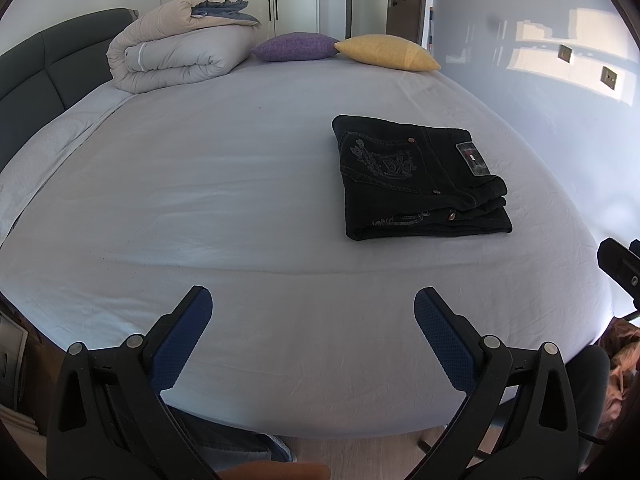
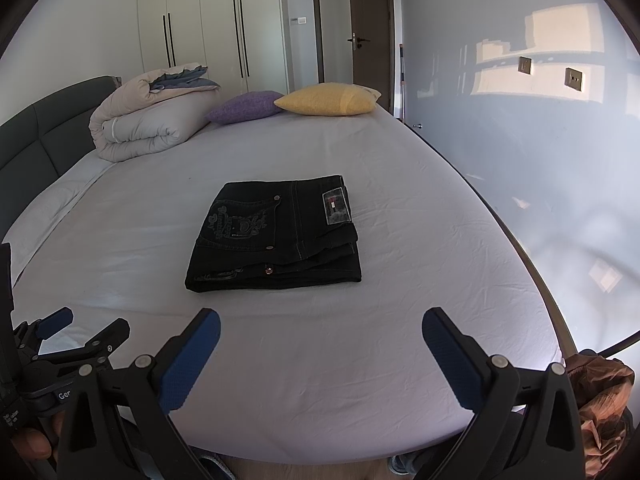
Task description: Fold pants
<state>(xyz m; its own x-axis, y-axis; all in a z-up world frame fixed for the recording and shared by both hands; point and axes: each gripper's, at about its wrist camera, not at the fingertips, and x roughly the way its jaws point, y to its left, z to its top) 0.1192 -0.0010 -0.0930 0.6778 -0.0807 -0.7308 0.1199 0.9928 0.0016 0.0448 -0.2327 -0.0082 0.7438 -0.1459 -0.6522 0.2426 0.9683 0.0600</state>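
1. You are holding the left gripper (image 1: 313, 332) over the near edge of the bed (image 1: 240, 184), its two blue, pebbled pads spread wide and grasping nothing.
2. You are holding the right gripper (image 2: 321, 354) over the same near edge, its two pads likewise parted and released.
3. One pair of pants (image 2: 276, 236) is lying folded into a thick, squarish stack of dark denim on the bed, toward the right edge and apart from both grippers. Pale stitching is curling across a back pocket, small metal rivets are glinting, and a rectangular patch is sitting at the waistband.
4. The sheet is stretching pale and smooth, lightly creased near the front edge.
5. One puffy quilt (image 1: 180, 48), rolled into a fat bundle, is resting at the far left corner beside the dark padded headboard (image 1: 44, 64).
6. Two soft, woven cushions are sitting along the far edge, touching: one purple (image 1: 294, 46), one yellow (image 1: 390, 52).
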